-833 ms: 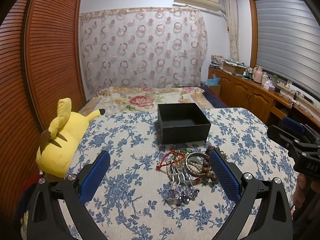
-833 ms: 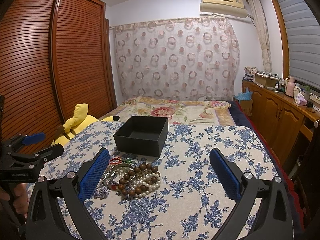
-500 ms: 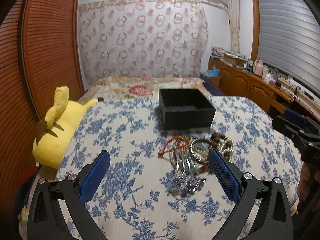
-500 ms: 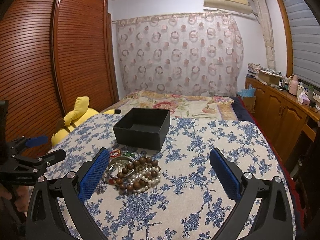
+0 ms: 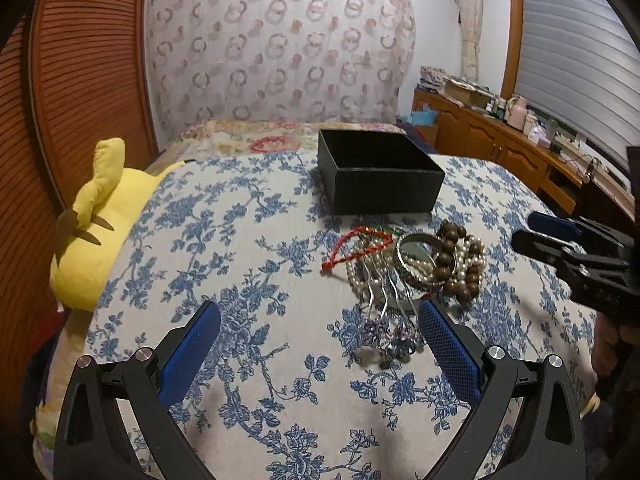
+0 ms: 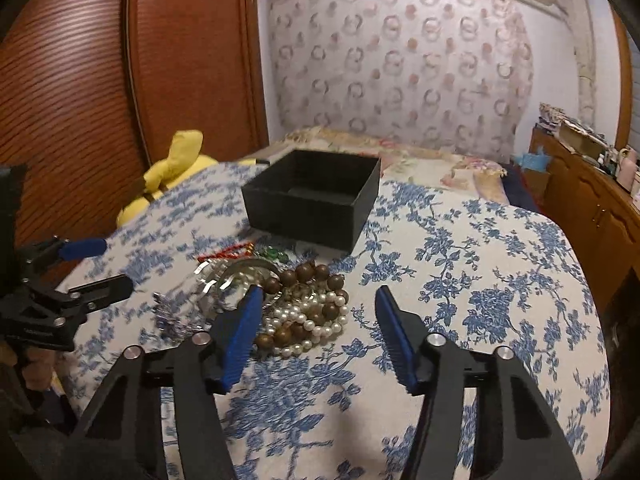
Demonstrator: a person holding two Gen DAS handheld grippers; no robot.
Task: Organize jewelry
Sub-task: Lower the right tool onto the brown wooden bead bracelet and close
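Jewelry [image 5: 412,264] lies in one tangled heap on the bed [image 5: 240,240], on the blue-floral cover, roughly mid-width and just on the near side of an open black box [image 5: 380,178]. Heap touches or nearly touches the box's near wall; cannot tell which.

Heap contents, left wrist view: red cord bracelet [image 5: 356,246] on its left edge; silver bangle [image 5: 416,264] in the middle; brown wooden bead bracelet [image 5: 452,264] and pearl strands [image 5: 474,258] on its right; metal hair comb with purple ornament [image 5: 384,320] nearest the camera.

Box: upright, lid off, interior dark; contents not discernible.

Left claw [image 5: 320,344]: spread wide, nothing between the pads. Its right pad sits just beside the hair comb in the picture; contact not confirmed.

Right claw [image 6: 318,332]: jaws closing, about half spread. Pearls and wooden beads sit in front of the gap, toward the left finger; pads not pressing on them.

Yellow plush toy [image 5: 96,224] lies at the bed's left edge, well apart from the heap.
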